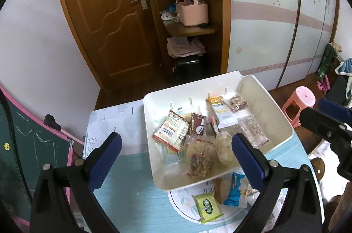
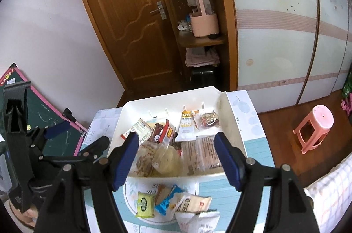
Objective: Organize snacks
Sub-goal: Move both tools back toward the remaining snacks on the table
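Ahead of the left gripper (image 1: 176, 149), past its blue-padded fingers, a white tray (image 1: 283, 120) sits on the bench (image 1: 132, 169), which wears a blue and white cloth. The left gripper's jaws stand wide apart with nothing between them; its left finger hovers over bare cloth, its right finger over the tray's near right part. Just beyond that left finger's side of the tray lies a red and white packet (image 1: 170, 131), and beside it to the right a brown chocolate wrapper (image 1: 198, 127). Further right, toward the tray's far wall, are a white sachet with an orange top (image 1: 221, 112) and a clear bag of nuts (image 1: 237, 103). Nearer the gripper, clear-wrapped pastries (image 1: 200, 158) fill the tray's front.

Below the tray's near edge, on a round floral mat (image 1: 184, 204), a green packet (image 1: 206, 206) lies left of a blue packet (image 1: 234, 189).

From the right wrist view, the right gripper (image 2: 176, 158) hangs just above the tray's near rim, jaws spread wide and holding nothing. Between its fingers show the pastries and a long clear packet with dark print (image 2: 203, 153). Close under the gripper, on the mat, the green packet, the blue packet and a cream packet (image 2: 193, 203) lie side by side. The left gripper appears at this view's left edge.
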Demonstrator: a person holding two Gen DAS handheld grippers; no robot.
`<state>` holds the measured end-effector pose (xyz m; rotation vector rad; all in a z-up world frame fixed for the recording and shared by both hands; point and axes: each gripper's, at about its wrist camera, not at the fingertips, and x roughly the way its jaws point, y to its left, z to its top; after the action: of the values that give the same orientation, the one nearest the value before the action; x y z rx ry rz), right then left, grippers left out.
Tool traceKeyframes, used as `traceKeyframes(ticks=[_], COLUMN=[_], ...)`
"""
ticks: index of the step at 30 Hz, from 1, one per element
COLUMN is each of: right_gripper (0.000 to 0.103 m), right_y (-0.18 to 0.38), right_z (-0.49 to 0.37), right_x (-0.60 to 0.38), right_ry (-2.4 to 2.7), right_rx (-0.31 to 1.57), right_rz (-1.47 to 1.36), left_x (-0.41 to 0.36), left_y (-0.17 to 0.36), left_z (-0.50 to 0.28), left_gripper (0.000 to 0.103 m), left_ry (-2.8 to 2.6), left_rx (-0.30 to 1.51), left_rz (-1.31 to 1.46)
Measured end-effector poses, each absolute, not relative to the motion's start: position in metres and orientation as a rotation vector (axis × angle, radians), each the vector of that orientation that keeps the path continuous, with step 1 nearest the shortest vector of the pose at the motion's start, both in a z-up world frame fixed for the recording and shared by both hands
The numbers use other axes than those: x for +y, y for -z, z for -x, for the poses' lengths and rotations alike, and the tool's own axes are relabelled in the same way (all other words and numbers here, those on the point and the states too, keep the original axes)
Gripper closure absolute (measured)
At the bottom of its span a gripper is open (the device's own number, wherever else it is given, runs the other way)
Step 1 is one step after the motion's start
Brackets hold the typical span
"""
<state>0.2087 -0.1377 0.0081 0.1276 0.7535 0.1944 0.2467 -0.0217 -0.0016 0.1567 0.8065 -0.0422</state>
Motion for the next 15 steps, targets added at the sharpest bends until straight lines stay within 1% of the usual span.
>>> traceKeyframes(ticks=[13,15], right_gripper=[0.031,0.03], right_y=[-0.029,-0.032], right_z=[-0.15,-0.141], right_x=[-0.14,-0.14], right_ry=[-0.211,-0.212], right_rx=[0.677,0.663], right_rz=[-0.105,-0.098], left_x=[-0.023,-0.023], left_y=[-0.027,-0.03], left_z=[-0.193,-0.185], left_gripper=[0.003,0.003], left_ry=[0.091,0.098], left_rx=[0.751,0.741], left_rz=[-0.119,-0.111])
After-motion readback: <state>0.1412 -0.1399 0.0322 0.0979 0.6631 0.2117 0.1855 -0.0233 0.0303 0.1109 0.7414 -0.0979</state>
